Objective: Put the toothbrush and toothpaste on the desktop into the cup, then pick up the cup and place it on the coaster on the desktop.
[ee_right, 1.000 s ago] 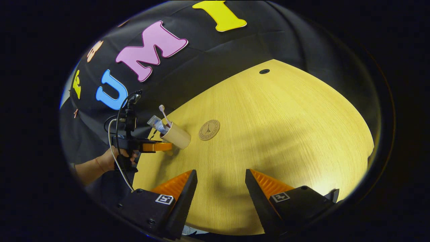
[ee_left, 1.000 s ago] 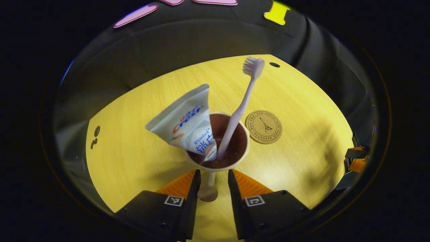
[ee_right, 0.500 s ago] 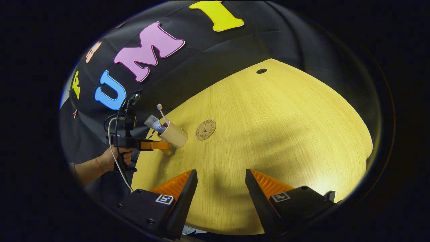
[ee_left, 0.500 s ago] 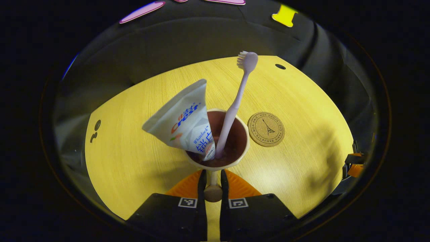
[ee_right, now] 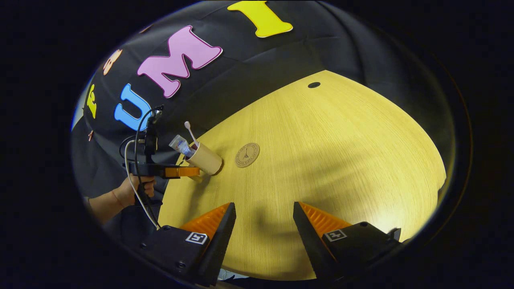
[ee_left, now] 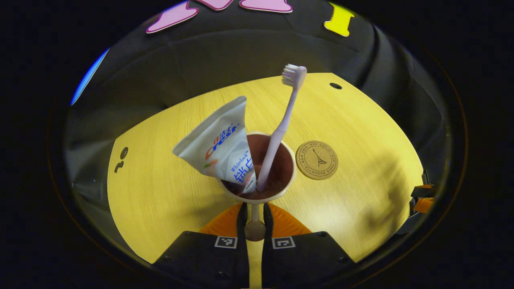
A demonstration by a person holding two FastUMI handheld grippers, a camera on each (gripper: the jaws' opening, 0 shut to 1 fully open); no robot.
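Left gripper [ee_left: 253,208]: fingers drawn narrow, both pressed against the handle [ee_left: 254,224] of the cup [ee_left: 260,196], one on each side. The handle's rounded end is seen between the fingers in the left gripper view.

Cup: cream outside, dark brown inside, held by that handle above the yellow wood-grain desk [ee_left: 160,200]. Whether its base touches the desk cannot be told. In the right gripper view the cup [ee_right: 204,159] is seen tilted near the desk's left edge, with a hand [ee_right: 130,192] on the left gripper [ee_right: 182,171].

Toothpaste [ee_left: 221,146]: cap down inside the cup, flat end leaning out to the left.

Toothbrush [ee_left: 281,124]: handle in the cup beside the tube, bristle head up and clear of the rim.

Coaster [ee_left: 317,159]: round cork, flat on the desk just right of the cup, apart from it.

Right gripper [ee_right: 263,228]: fingers spread wide, nothing between them, held over bare desk [ee_right: 321,160] well apart from the cup.
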